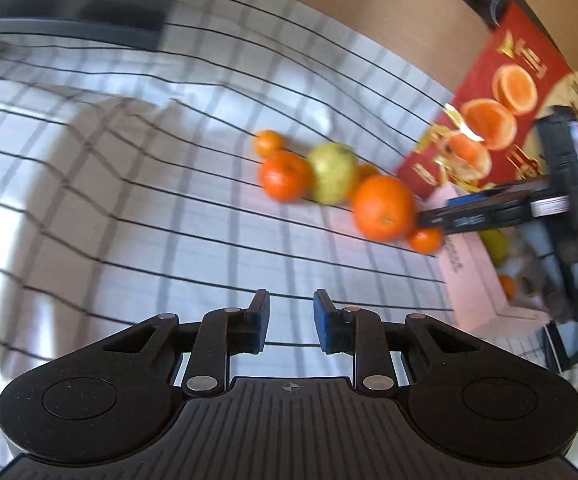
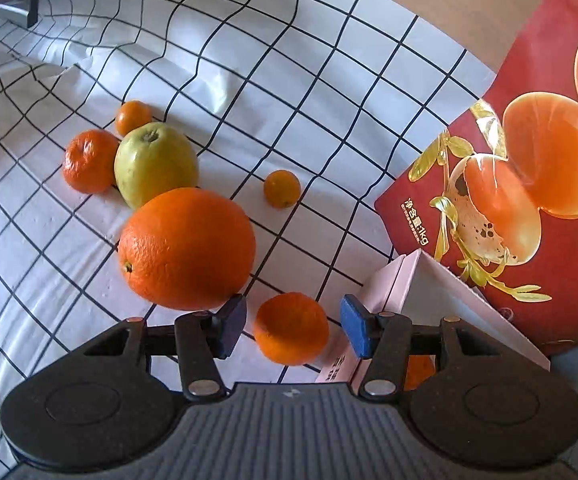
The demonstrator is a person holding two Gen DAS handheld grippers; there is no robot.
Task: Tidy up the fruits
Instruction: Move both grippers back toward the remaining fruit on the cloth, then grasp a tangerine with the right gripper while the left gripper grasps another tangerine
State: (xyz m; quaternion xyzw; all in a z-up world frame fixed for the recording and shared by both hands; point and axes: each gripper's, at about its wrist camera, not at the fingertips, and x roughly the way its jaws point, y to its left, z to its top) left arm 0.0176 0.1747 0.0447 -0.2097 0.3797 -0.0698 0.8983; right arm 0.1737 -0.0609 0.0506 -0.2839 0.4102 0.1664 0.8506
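The small mandarin (image 2: pixel 291 328) lies on the checked cloth (image 2: pixel 249 60) directly between and a little ahead of the right gripper (image 2: pixel 293 326) jaws, which stand apart with clear space on either side of it; nothing is pinched. It is nearly round, so no long axis matters, and the move it calls for looks like a short push forward and down before closing. Just past the left-hand jaw sits the big orange (image 2: pixel 187 248), close enough that the pad could nudge it. Past the right-hand jaw is the rim of the pale pink box (image 2: pixel 389 284), probably where the fruit is to go, with the red printed bag (image 2: pixel 529 160) behind it. Farther ahead lie a green apple (image 2: pixel 155 162), two more mandarins and a tiny orange fruit (image 2: pixel 282 189).

The left gripper (image 1: pixel 291 320) is well back from the fruit, its jaws drawn near together on nothing. The right hand is plainly the nearer.
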